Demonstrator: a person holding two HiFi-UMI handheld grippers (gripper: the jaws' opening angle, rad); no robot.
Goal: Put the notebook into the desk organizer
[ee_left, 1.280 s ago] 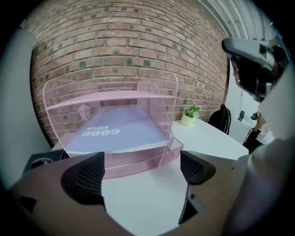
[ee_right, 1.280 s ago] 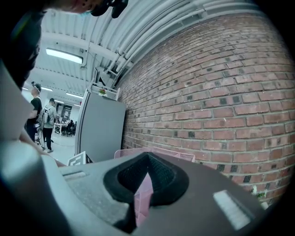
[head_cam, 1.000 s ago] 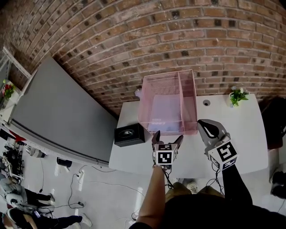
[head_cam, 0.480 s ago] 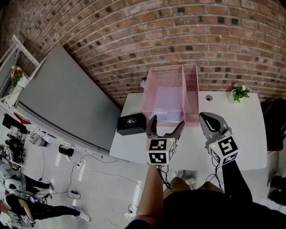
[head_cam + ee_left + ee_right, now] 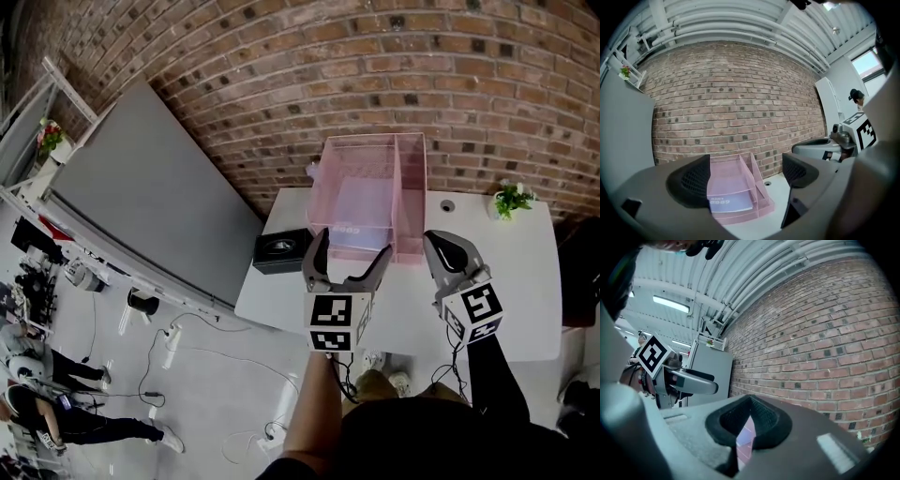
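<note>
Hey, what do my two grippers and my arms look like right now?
Both the left gripper and right gripper are grey, with curved jaws, black textured pads and a white cube of black square markers. The right arm wears a black sleeve; the left is unsleeved.

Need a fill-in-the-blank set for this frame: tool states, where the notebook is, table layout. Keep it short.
1. The jaws of the left tool stand ____, with nothing between them.
2. The jaws of the right tool are ____.
3. The notebook lies inside the pink desk ____.
4. In the head view, the black box sits on the table to the ____ of that pink holder.
Missing words: open; shut; organizer; left.
</note>
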